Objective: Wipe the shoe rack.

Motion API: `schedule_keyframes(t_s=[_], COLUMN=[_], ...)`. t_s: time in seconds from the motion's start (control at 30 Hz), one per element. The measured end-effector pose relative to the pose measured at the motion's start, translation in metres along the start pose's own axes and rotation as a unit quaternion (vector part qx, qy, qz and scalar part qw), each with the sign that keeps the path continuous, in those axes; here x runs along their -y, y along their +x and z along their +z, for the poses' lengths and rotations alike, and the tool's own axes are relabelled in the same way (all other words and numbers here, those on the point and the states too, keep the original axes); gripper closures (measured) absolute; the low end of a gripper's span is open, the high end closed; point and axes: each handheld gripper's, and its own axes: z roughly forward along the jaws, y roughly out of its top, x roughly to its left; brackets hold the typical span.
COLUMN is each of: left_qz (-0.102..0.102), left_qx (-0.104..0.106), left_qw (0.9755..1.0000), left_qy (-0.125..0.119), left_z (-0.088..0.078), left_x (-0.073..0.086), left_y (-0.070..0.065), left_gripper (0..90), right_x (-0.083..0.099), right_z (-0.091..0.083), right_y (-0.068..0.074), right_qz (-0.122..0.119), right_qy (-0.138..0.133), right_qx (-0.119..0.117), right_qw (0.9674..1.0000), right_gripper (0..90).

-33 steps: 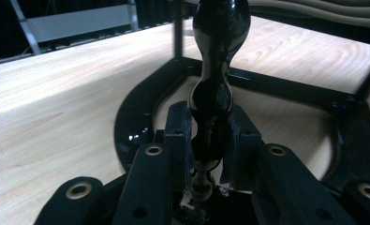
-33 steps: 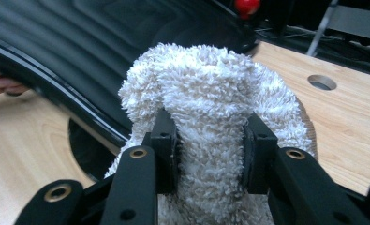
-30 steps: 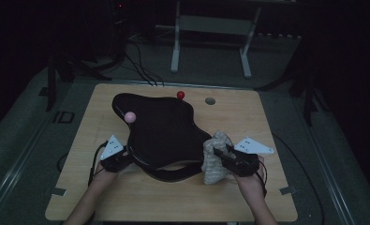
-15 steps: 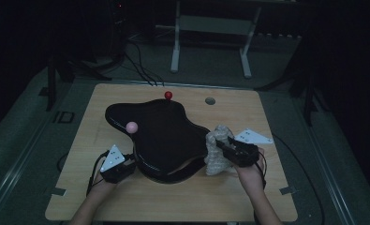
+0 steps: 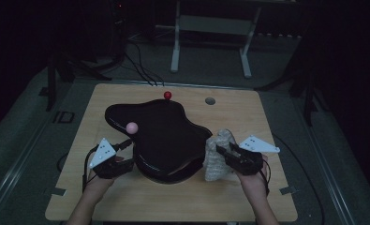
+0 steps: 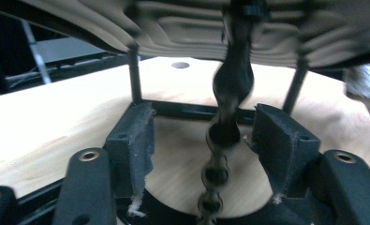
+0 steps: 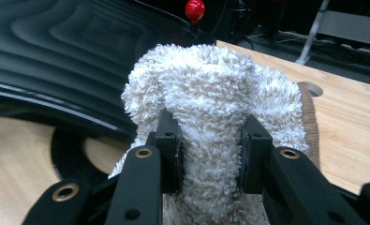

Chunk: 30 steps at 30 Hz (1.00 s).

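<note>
A black wavy-edged tray (image 5: 164, 136) stands on thin legs on the wooden table (image 5: 248, 117). A pink ball (image 5: 132, 127) sits on its left part and a red ball (image 5: 167, 95) at its far edge. My left gripper (image 5: 125, 146) is at the tray's left rim. In the left gripper view its jaws have just been opening and now stand apart on either side of a black beaded rod (image 6: 225, 131) under the tray, touching nothing. My right gripper (image 5: 225, 152) is shut on a white fluffy cloth (image 7: 210, 89) beside the tray's right edge.
A small round hole (image 5: 210, 101) lies in the tabletop beyond the tray. Bare wood runs along the near edge and the right side. Cables and a metal stand (image 5: 210, 42) are on the dark floor behind the table.
The tray has turned, its red ball shifting left and its pink ball toward me. My left gripper has let go of the rod and lifted slightly. The right gripper and cloth stay put.
</note>
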Motion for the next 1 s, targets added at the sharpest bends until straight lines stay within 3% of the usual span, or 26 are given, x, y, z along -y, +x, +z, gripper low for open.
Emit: schedule_keyframes(t_s=[0.1,0.37,0.47,0.6,0.67,0.73,0.93,1.0], left_qz=[-0.005,-0.003,0.005,-0.003,-0.012,-0.007,0.002,-0.005], left_qx=[0.0,-0.008,-0.014,-0.012,-0.005,-0.005,0.005,0.004], left_qw=[1.0,0.9999,0.9995,0.999,0.9994,0.9995,0.9998,0.9999], left_qy=[-0.002,0.007,0.027,0.042,0.033,0.029,0.018,0.015], left_z=[0.002,0.0,0.005,0.008,0.008,0.007,0.007,0.006], left_x=[-0.004,-0.007,-0.002,0.006,0.008,0.008,0.005,0.006], left_y=[-0.001,-0.007,-0.01,-0.009,-0.008,-0.01,-0.013,-0.012], left_gripper=[33.3,34.5,42.5,51.9,53.1,58.6,61.1,63.5], right_x=[0.004,0.01,0.012,0.012,0.013,0.014,0.013,0.013], right_z=[-0.006,-0.018,-0.021,-0.022,-0.02,-0.017,-0.013,-0.012], right_y=[0.004,0.007,0.004,0.004,0.004,0.004,0.003,0.002], right_qz=[0.001,0.002,0.009,0.008,0.008,0.007,0.003,0.003], right_qy=[-0.001,-0.006,-0.011,-0.013,-0.011,-0.008,-0.006,-0.005], right_qx=[-0.006,-0.011,-0.009,-0.009,-0.011,-0.012,-0.009,-0.005], right_qw=[1.0,0.9999,0.9999,0.9998,0.9998,0.9999,0.9999,1.0], right_gripper=[67.5,67.5,67.6,67.6,67.5,67.6,67.6,67.6])
